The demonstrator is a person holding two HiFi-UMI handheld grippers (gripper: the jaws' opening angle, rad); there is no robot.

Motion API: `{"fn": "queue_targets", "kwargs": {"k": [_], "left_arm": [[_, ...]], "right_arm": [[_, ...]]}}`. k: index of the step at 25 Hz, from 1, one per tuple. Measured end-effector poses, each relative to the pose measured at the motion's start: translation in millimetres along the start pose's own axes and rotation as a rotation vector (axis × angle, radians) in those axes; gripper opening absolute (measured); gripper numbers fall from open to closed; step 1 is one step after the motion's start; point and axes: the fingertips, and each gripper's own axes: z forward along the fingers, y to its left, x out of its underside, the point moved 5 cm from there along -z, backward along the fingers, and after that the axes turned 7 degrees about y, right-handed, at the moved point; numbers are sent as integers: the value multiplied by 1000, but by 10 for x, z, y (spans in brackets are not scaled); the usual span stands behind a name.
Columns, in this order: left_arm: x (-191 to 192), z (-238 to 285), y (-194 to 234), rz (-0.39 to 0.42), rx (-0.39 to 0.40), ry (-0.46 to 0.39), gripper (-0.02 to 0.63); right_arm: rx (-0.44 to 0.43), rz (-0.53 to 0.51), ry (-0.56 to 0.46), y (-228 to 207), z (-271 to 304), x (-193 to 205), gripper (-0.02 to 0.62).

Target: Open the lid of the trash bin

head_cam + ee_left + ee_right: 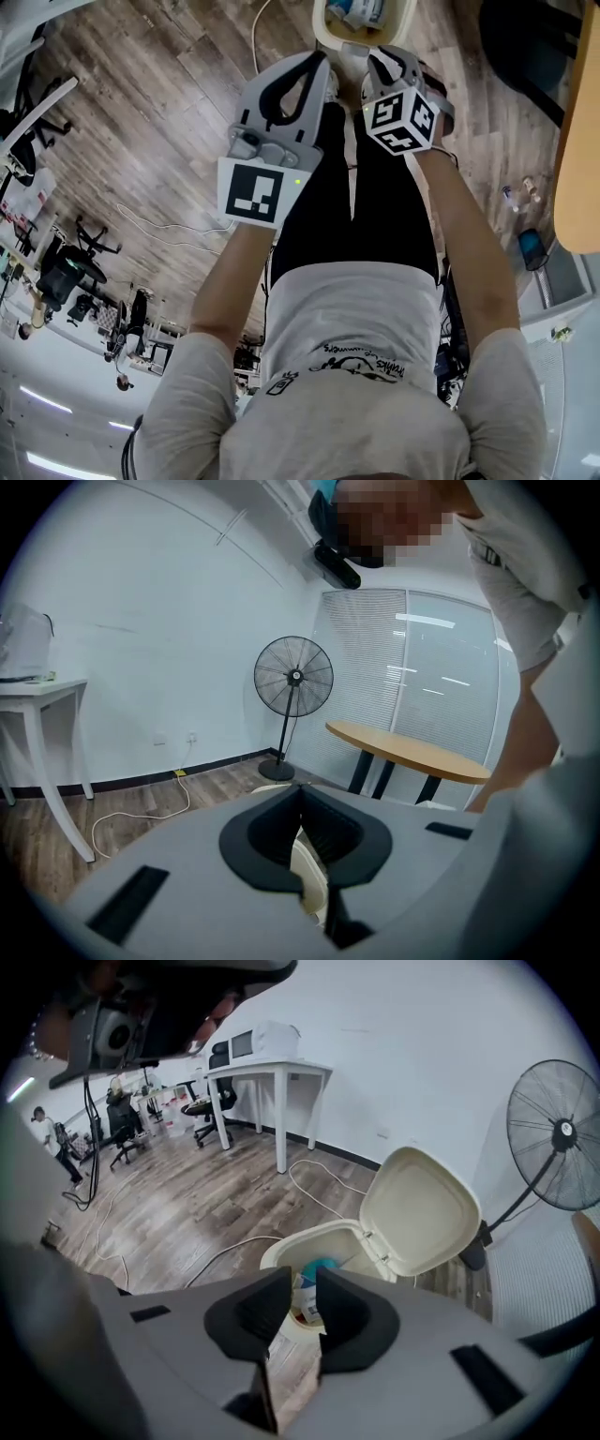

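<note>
The cream trash bin [328, 37] stands on the wooden floor at the top of the head view, just beyond both grippers. In the right gripper view the bin [281, 1251] has its lid [419, 1208] standing up, hinged at the far side, and blue and white rubbish lies inside. My right gripper [303, 1279] hangs above the bin, tilted down, open with a narrow gap and nothing between its pads. My left gripper [300, 789] points more level, its tips meeting. A cream part of the bin [311, 878] shows behind its jaws.
A black standing fan [293, 677] is behind the bin by the white wall. A round wooden table [412, 752] stands to the right. A white table [272, 1072] carries an appliance. White cables [314, 1190] trail across the floor. Office chairs [208, 1101] stand further off.
</note>
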Motion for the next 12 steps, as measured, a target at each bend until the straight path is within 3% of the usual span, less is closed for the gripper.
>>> {"fn": "queue_targets", "kwargs": {"k": [12], "left_arm": [[-578, -220, -57, 26, -23, -25, 15]], "right_arm": [[29, 189, -168, -456, -991, -386, 60]]}}
